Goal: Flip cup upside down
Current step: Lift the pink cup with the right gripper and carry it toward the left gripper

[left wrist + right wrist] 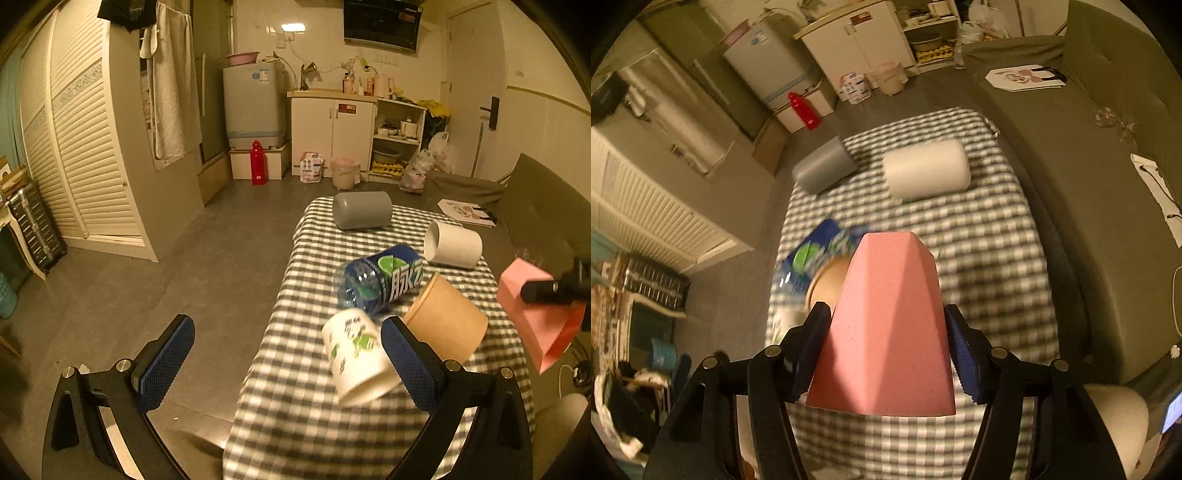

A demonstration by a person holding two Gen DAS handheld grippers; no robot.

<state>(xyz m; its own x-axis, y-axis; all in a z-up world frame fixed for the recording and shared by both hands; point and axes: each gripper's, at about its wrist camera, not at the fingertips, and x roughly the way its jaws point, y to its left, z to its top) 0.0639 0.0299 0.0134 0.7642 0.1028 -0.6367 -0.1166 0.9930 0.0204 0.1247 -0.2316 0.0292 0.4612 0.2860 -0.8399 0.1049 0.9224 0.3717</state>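
My right gripper (886, 336) is shut on a pink faceted cup (886, 325) and holds it above the checked table (990, 258), closed base pointing away from me. In the left wrist view the pink cup (532, 314) hangs at the right, clamped by the right gripper (554, 291). My left gripper (288, 354) is open and empty at the table's near left corner. A white printed paper cup (354, 354) lies on its side beside its right finger. A brown paper cup (447, 317), a white cup (452, 245) and a grey cup (362, 209) lie on their sides.
A blue drink bottle (380, 277) lies on the checked table (295, 406) among the cups. A grey sofa (1071, 166) runs along the table's right side. Open floor (221, 258) lies left of the table, with cabinets and a red bottle (258, 162) beyond.
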